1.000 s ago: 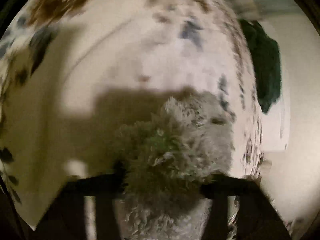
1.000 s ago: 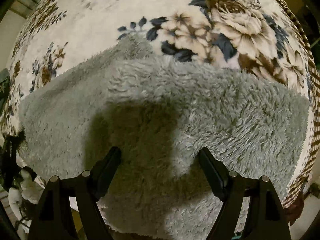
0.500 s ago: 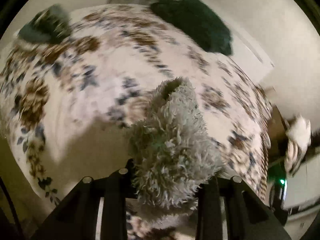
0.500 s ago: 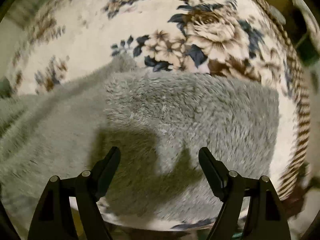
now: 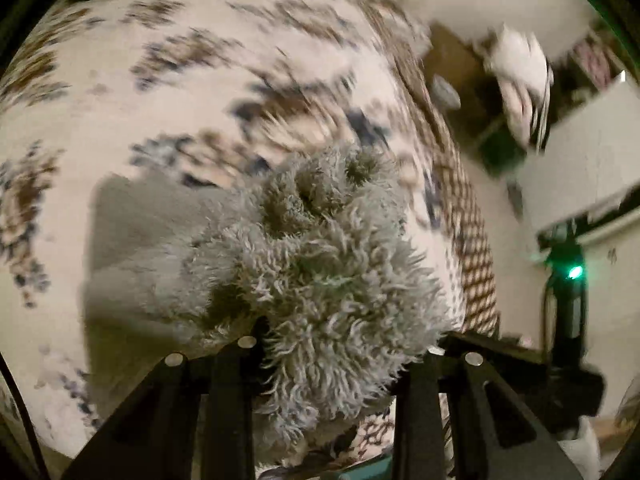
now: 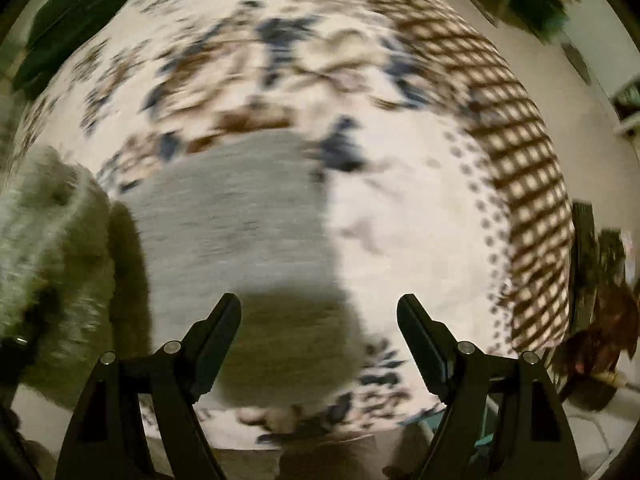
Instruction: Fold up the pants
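Observation:
The grey fluffy pants [image 5: 320,280] are bunched up between the jaws of my left gripper [image 5: 340,344], which is shut on them and lifts them above the floral blanket [image 5: 180,80]. More of the grey fabric trails off to the left below the bunch. In the right wrist view the pants [image 6: 240,216] lie flat on the blanket [image 6: 400,208], with a raised fold [image 6: 44,240] at the left edge. My right gripper [image 6: 320,316] hangs open above the flat part, nothing between its fingers. Both views are blurred by motion.
The blanket's brown lattice border [image 6: 520,152] marks the bed's right side. A dark green cloth [image 6: 80,8] lies at the far left of the bed. Beyond the bed stand white furniture [image 5: 580,160], a pale bundle [image 5: 520,80] and a device with a green light [image 5: 574,272].
My left gripper has risen and swung across the bed with the bunch of pants, rolling as it went. The right gripper has moved toward the bed's bordered edge, staying open.

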A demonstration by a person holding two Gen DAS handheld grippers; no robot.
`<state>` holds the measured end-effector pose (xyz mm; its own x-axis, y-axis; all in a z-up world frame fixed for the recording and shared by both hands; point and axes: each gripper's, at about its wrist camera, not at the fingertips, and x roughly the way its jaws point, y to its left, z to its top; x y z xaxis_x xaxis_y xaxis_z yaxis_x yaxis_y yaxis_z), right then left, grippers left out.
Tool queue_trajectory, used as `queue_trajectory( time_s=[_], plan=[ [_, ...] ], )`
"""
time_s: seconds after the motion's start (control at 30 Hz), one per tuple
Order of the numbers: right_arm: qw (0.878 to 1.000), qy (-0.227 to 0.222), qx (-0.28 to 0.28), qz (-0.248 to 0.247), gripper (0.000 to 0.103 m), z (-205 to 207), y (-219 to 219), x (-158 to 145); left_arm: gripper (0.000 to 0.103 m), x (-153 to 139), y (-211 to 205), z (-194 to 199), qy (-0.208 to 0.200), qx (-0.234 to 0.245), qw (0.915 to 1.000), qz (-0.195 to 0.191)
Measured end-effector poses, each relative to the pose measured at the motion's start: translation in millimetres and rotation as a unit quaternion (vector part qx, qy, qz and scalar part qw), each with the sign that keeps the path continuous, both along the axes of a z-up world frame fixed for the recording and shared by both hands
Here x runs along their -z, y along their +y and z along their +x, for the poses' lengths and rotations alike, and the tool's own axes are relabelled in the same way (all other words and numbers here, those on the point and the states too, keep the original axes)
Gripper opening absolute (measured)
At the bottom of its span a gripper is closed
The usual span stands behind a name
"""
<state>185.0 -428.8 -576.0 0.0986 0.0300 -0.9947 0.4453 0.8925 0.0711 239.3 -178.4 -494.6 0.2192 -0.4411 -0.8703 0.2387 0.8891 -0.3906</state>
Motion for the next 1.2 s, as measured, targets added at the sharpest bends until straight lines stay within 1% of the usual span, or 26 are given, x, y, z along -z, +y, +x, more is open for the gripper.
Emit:
queue_trajectory(
  time_s=[0.07, 0.13, 0.17, 0.2, 0.23, 0.27, 0.3, 0.37, 0.4, 0.43, 0.5, 0.53, 0.57, 0.6, 0.7, 0.77, 0.8, 0.83, 0.87, 0.93, 0.97, 1.03, 1.07, 1.13, 1.17, 1.2],
  plan=[
    [1.0, 0.006, 0.016, 0.006, 0.083, -7.1, -23.8, 14.4, 0.025, 13.2, -24.3, -2.7, 0.005, 0.019, 0.9997, 0.017],
    [0.999, 0.005, 0.032, 0.032, 0.083, -15.1, -44.0, 26.2, 0.026, 31.2, -47.3, -2.5, 0.02, 0.041, 0.9981, 0.041],
    [0.998, 0.001, 0.039, 0.047, 0.083, -16.6, -51.3, 30.4, 0.028, 39.3, -54.3, -1.7, 0.035, 0.047, 0.997, 0.052],
    [0.997, -0.007, 0.046, 0.066, 0.083, -18.1, -58.4, 34.3, 0.033, 48.2, -58.7, 0.2, 0.058, 0.047, 0.9954, 0.06],
    [0.993, -0.024, 0.056, 0.103, 0.083, -20.8, -67.3, 37.8, 0.036, 53.3, -55.1, 3.3, 0.077, 0.04, 0.9945, 0.058],
    [0.989, -0.037, 0.062, 0.128, 0.083, -22.3, -72.1, 38.1, 0.045, 53.1, -52.0, 6.0, 0.093, 0.035, 0.994, 0.047],
    [0.985, -0.049, 0.067, 0.149, 0.083, -23.5, -76.2, 37.4, 0.05, 48.2, -49.8, 6.4, 0.101, 0.032, 0.9937, 0.035],
    [0.974, -0.083, 0.068, 0.198, 0.084, -25.1, -81.0, 32.2, 0.088, 33.7, -44.7, 5.9, 0.104, 0.032, 0.9938, 0.02],
    [0.97, -0.093, 0.067, 0.214, 0.086, -25.0, -81.1, 29.6, 0.095, 25.2, -41.9, 4.5, 0.102, 0.032, 0.9942, 0.014],
    [0.964, -0.106, 0.065, 0.237, 0.086, -23.0, -80.3, 26.2, 0.096, 12.9, -35.1, 5.3, 0.095, 0.025, 0.9952, 0.001],
    [0.955, -0.12, 0.053, 0.266, 0.087, -18.3, -73.6, 21.0, 0.098, -4.9, -19.4, 7.2, 0.083, 0.007, 0.9962, -0.022],
    [0.952, -0.122, 0.04, 0.278, 0.088, -10.7, -66.7, 18.2, 0.098, -17.7, -5.6, 7.7, 0.075, -0.006, 0.9967, -0.03],
    [0.95, -0.124, 0.03, 0.286, 0.089, -4.6, -60.0, 15.6, 0.098, -23.6, 4.3, 11.6, 0.066, -0.017, 0.9973, -0.029],
    [0.947, -0.126, 0.018, 0.295, 0.089, 2.0, -51.3, 12.9, 0.099, -32.4, 16.0, 12.7, 0.054, -0.025, 0.9979, -0.023],
    [0.949, -0.112, -0.035, 0.292, 0.089, 27.8, -18.2, 16.0, 0.099, -47.5, 49.8, 21.9, 0.023, -0.057, 0.9981, 0.009],
    [0.956, -0.086, -0.066, 0.273, 0.09, 44.0, 3.4, 30.4, 0.099, -49.3, 79.5, 24.1, 0.011, -0.091, 0.9953, 0.031],
    [0.956, -0.069, -0.074, 0.274, 0.09, 49.2, 11.8, 40.3, 0.099, -46.0, 89.6, 25.7, 0.008, -0.103, 0.9937, 0.043],
    [0.948, -0.042, -0.084, 0.304, 0.085, 53.9, 25.5, 54.6, 0.099, -39.8, 98.8, 27.8, 0.009, -0.113, 0.9919, 0.058],
    [0.946, -0.038, -0.085, 0.31, 0.065, 55.9, 33.6, 59.2, 0.099, -31.9, 109.1, 30.2, 0.019, -0.123, 0.9893, 0.077],
    [0.957, -0.03, -0.103, 0.271, 0.037, 57.4, 49.7, 57.9, 0.099, -21.4, 129.1, 29.9, 0.028, -0.143, 0.9856, 0.086],
    [0.959, -0.034, -0.107, 0.259, 0.033, 56.3, 53.2, 52.8, 0.099, -16.7, 138.5, 30.6, 0.034, -0.152, 0.9834, 0.092],
    [0.964, -0.063, -0.091, 0.24, 0.03, 47.5, 49.4, 32.6, 0.099, -12.8, 151.0, 30.8, 0.04, -0.164, 0.9811, 0.094],
    [0.964, -0.086, -0.079, 0.238, 0.03, 41.6, 40.7, 16.0, 0.099, -12.3, 155.6, 30.8, 0.04, -0.17, 0.9802, 0.094],
    [0.962, -0.114, -0.052, 0.241, 0.03, 30.5, 19.2, -8.3, 0.099, -10.1, 159.1, 33.1, 0.044, -0.173, 0.9803, 0.085],
    [0.961, -0.124, -0.044, 0.244, 0.03, 25.5, 6.6, -18.8, 0.099, -8.5, 157.6, 36.7, 0.047, -0.174, 0.9804, 0.079],
    [0.962, -0.125, -0.04, 0.237, 0.03, 24.0, -2.1, -23.8, 0.099, -6.2, 156.0, 39.8, 0.047, -0.173, 0.9811, 0.073]
  ],
)
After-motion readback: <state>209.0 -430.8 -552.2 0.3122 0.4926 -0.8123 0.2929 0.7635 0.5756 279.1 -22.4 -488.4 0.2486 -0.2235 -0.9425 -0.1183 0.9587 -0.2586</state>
